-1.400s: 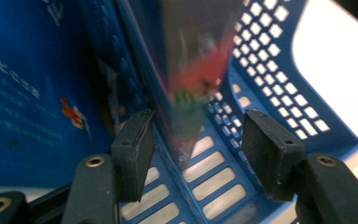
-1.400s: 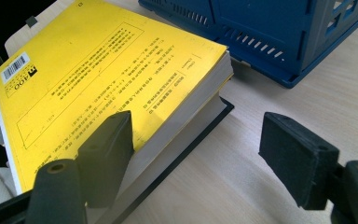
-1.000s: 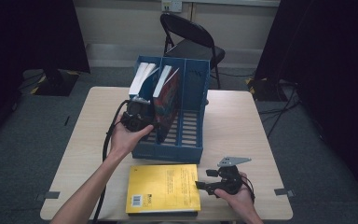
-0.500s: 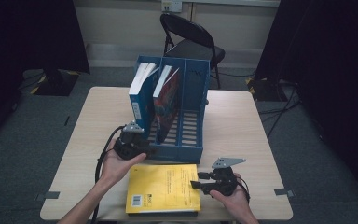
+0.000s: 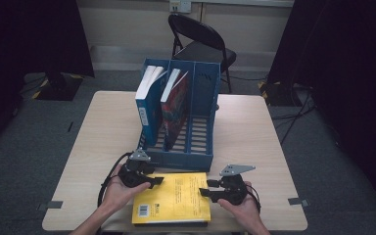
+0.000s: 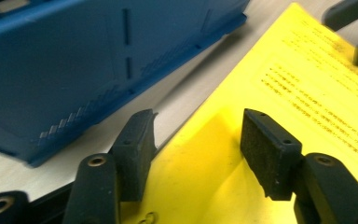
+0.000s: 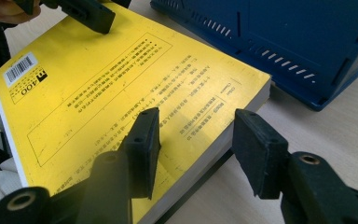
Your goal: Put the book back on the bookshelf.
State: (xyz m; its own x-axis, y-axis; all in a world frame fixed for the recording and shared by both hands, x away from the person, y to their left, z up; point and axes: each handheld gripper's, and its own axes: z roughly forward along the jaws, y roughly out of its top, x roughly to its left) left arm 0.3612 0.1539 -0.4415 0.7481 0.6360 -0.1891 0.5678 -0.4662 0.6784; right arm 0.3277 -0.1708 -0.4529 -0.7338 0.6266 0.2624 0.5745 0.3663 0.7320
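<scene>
The yellow book (image 5: 174,198) lies flat at the near table edge, just before the blue file rack (image 5: 178,117), with the left gripper (image 5: 149,180) and right gripper (image 5: 209,192) open at its two sides, likely to lift it.

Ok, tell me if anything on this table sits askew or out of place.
The yellow book lies flat with its near edge past the table's front edge. In the blue file rack, the red book leans sideways. Nothing spilled or damaged.
</scene>
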